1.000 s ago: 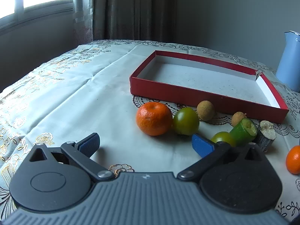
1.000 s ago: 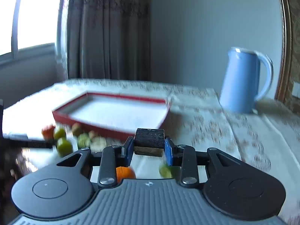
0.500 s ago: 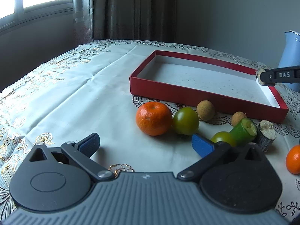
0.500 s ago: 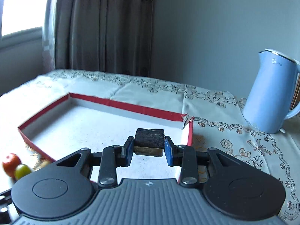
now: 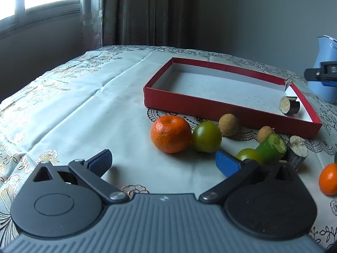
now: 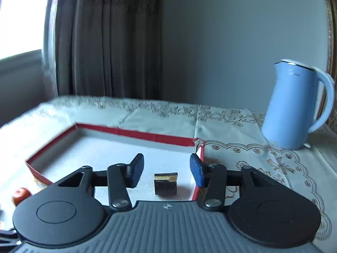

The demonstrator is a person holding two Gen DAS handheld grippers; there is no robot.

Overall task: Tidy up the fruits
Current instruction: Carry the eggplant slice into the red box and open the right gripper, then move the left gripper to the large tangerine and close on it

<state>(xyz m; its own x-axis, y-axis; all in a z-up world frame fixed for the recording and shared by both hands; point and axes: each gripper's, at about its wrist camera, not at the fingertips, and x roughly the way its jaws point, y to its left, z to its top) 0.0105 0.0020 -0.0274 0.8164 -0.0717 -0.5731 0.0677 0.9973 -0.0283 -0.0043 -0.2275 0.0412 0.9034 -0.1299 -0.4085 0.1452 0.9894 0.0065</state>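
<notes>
A dark stubby sugarcane piece (image 6: 166, 183) lies in the near right corner of the red box (image 6: 134, 133), also seen in the left wrist view as the dark piece (image 5: 289, 105) inside the red box (image 5: 210, 108). My right gripper (image 6: 166, 168) hovers over it with its jaws opening and the pads clear of the piece. In front of the box lie an orange (image 5: 170, 133), a green tomato (image 5: 206, 139), two brown longans (image 5: 228, 124), a green cane piece (image 5: 271, 147) and a second dark piece (image 5: 297, 152). My left gripper (image 5: 163, 161) stands open and empty near them.
A blue kettle (image 6: 294, 105) stands to the right of the box on the embroidered tablecloth (image 5: 73, 105). Another orange (image 5: 328, 178) sits at the right edge. A curtain and a window lie behind the table's far edge.
My right gripper carried the dark piece over the red box, then its jaws parted and the piece dropped into the box's corner. The left gripper has stayed still.
</notes>
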